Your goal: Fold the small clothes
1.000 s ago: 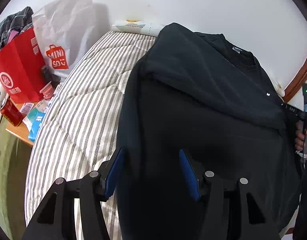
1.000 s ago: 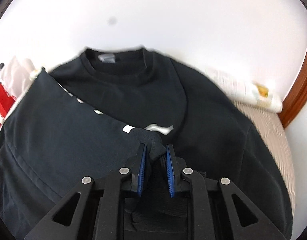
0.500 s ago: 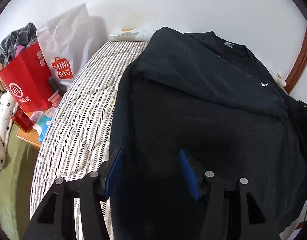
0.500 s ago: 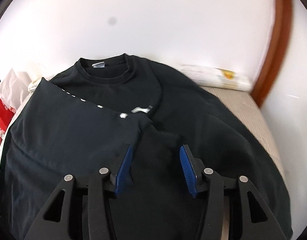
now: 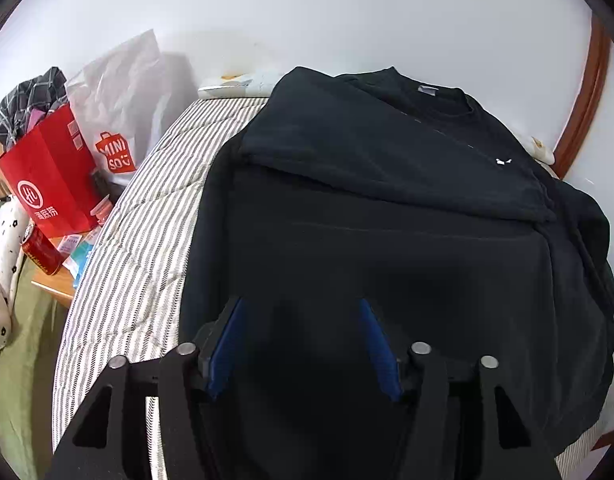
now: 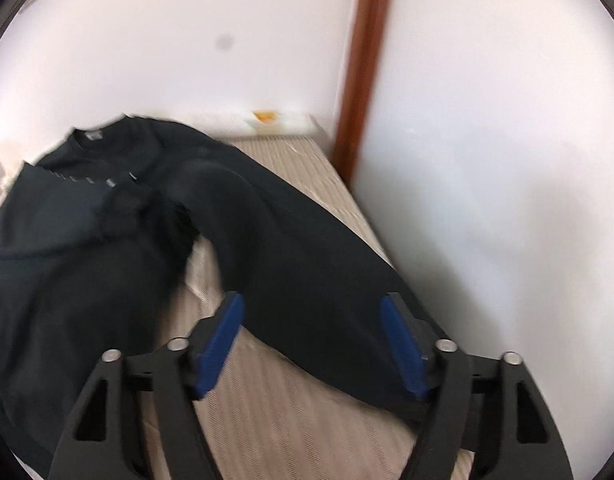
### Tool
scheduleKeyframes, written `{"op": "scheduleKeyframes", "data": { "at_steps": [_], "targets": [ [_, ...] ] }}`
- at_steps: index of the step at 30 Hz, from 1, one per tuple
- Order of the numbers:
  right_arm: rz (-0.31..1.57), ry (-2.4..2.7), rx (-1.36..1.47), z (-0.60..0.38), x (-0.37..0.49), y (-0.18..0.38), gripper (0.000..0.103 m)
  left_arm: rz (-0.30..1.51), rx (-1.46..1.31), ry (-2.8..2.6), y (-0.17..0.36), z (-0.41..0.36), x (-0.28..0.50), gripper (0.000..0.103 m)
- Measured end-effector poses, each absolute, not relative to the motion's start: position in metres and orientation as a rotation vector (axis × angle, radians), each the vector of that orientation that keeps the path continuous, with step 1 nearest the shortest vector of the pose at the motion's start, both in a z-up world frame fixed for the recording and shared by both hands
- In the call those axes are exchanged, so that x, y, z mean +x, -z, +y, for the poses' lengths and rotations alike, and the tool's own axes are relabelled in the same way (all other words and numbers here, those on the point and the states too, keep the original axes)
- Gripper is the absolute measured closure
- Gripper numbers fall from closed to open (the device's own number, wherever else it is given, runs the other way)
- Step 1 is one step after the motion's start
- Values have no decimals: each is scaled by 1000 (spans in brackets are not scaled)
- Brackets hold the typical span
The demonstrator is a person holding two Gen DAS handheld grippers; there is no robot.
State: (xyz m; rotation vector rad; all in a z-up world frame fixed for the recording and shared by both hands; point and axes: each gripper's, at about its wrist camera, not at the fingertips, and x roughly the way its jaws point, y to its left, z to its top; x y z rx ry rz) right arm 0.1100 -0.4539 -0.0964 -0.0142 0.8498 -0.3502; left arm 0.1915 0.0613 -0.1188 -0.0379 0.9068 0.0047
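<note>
from your left wrist, the black sweatshirt [image 5: 387,208] lies on the striped bed [image 5: 147,216], one sleeve folded across its chest, its near hem hidden behind your left gripper [image 5: 299,316]. its jaws have just been opening and hold nothing. from your right wrist, all is blurred: your right gripper [image 6: 311,312], jaws just opening wide, straddles the other sleeve [image 6: 299,264] without pinching it.

A striped bed [image 5: 139,240] carried a black sweatshirt [image 5: 387,220] spread flat, one sleeve [image 6: 307,264] stretched out, and a white packet [image 6: 275,122] by the wall.
</note>
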Motion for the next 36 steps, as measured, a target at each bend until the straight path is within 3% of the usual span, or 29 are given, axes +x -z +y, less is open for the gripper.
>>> {"op": "scheduleKeyframes", "data": {
  "at_steps": [2,13,15,16,17,18,27,36],
  "targets": [
    [901,362,-37,-465,99,115,30,902,-52,15,118,58,190,32],
    [952,396,93,-508,89,165,32,945,-83,-11,126,64,185,32],
    [939,383,96,-508,90,167,56,957,-80,-35,130,68,185,32],
    [935,370,103,-506,93,166,78,968,-83,-50,133,71,186,32],
    [934,384,82,-503,96,164,89,980,-89,-59,136,74,186,32],
    [929,392,65,-503,95,164,92,987,-94,-61,137,77,185,32],
    [736,324,54,-462,131,79,94,979,-52,-64,143,98,181,32],
    [592,34,-50,-312,220,0,95,944,-49,-25,138,105,188,32]
  ]
}}
